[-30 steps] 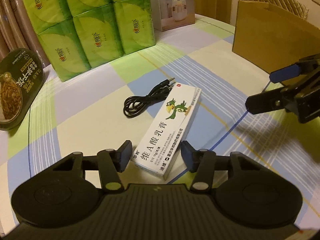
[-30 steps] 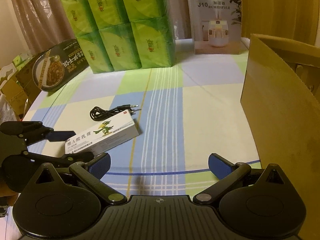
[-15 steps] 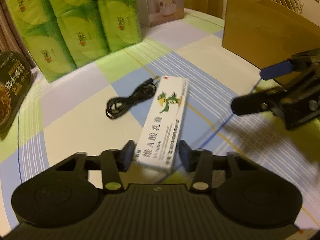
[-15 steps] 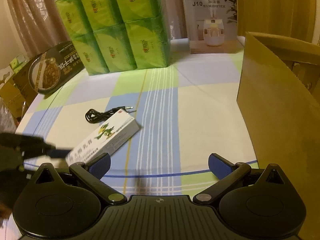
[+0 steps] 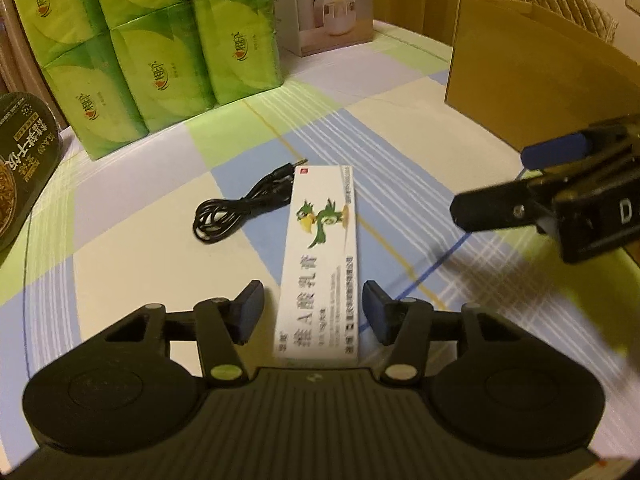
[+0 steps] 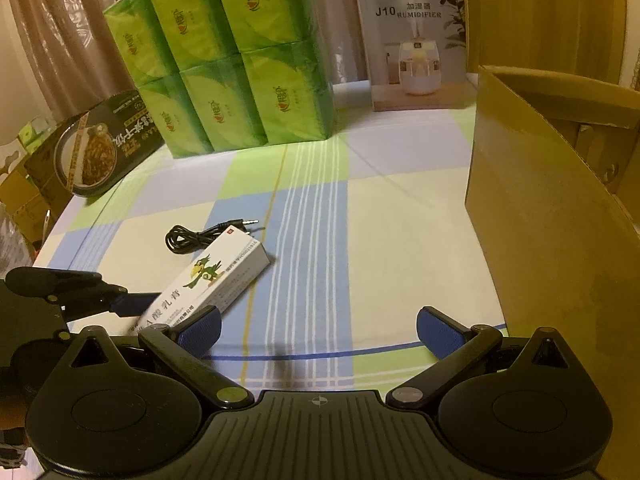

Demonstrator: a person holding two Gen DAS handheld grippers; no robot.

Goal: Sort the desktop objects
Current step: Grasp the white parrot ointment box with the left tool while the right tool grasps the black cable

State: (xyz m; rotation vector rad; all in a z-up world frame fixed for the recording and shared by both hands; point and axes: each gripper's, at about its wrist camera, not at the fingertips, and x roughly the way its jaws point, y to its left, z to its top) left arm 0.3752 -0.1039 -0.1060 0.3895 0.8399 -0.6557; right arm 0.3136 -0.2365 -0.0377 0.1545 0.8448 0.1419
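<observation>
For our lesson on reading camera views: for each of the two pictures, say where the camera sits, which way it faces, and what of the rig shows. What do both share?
Left wrist: on the left claw, looking down along it at the ointment box lying between its opening pads; right claw at right.
Right wrist: on the open right claw, facing the checked tablecloth; left claw at lower left.
Shared: box, black cable, green tissue packs, cardboard carton.

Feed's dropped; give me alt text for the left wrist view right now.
The left gripper straddles the near end of a long white cardboard ointment box with a green bird, jaws opening, pads not touching. A coiled black audio cable lies beside it on the checked tablecloth.
</observation>
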